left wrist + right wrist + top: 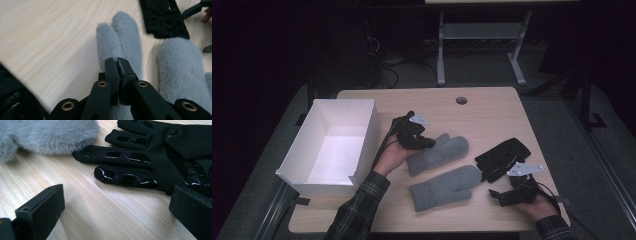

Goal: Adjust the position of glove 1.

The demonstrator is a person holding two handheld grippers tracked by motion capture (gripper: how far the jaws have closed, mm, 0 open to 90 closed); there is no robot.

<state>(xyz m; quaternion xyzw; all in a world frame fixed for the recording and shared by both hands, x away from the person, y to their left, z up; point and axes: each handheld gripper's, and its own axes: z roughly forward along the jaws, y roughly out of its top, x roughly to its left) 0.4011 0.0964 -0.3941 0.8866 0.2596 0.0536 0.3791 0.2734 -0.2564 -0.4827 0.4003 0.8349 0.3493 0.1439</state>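
Mittens are the job here, looks like. The left gripper (pixel 428 142) has its jaws clenched tight on the cuff end of the upper grey mitten (pixel 120 45), fur pinched right between the tips, the rest of it stretching away ahead of the jaws on the table (pixel 492 107). I'd say this is the pick-up step, grip already made. Next move probably calls for lifting it clear and swinging it over to the white box (pixel 362 145), which sits off behind the gripper's back end, so a fair carry and the floppy end may drag.

The second grey mitten (pixel 446 187) lies just beside the held one, near enough to get snagged. The right gripper (pixel 499 196) rests released, jaws wide apart, with the black gloves (pixel 155 157) just ahead of them and nothing between. It's well apart from the left one, so no clash there.
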